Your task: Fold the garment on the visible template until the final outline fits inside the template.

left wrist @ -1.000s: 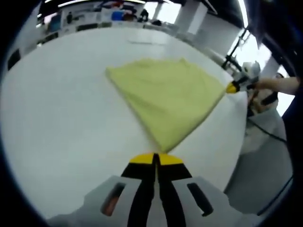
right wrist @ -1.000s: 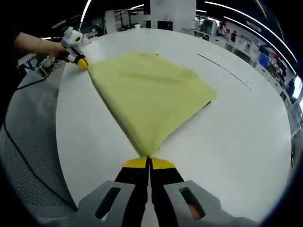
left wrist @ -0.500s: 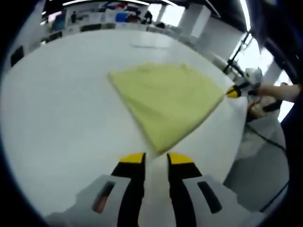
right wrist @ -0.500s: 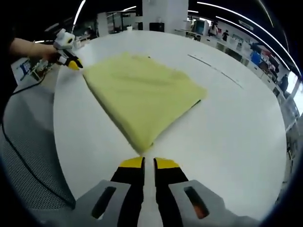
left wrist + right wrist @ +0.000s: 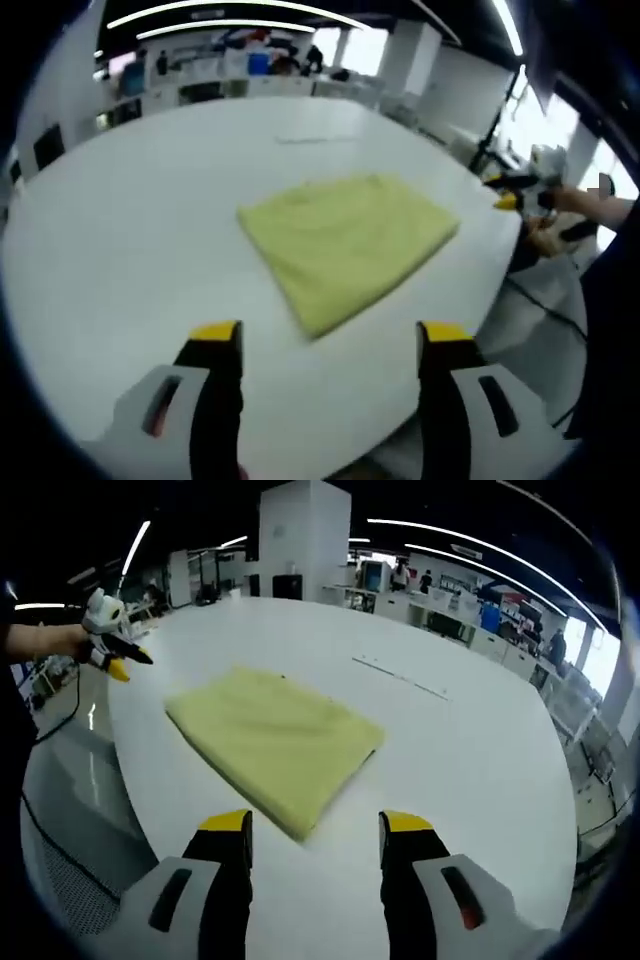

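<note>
Garment (image 5: 345, 245), yellow, folded into flat rectangle, lies centre frame on white table (image 5: 120, 220) in both views. Left gripper (image 5: 330, 335) at bottom of left gripper view, jaws spread wide, holding nothing, clear of cloth. Right gripper (image 5: 315, 825) likewise wide open, empty, near garment's closest corner. Thin line marking (image 5: 400, 678) on table beyond garment.
</note>
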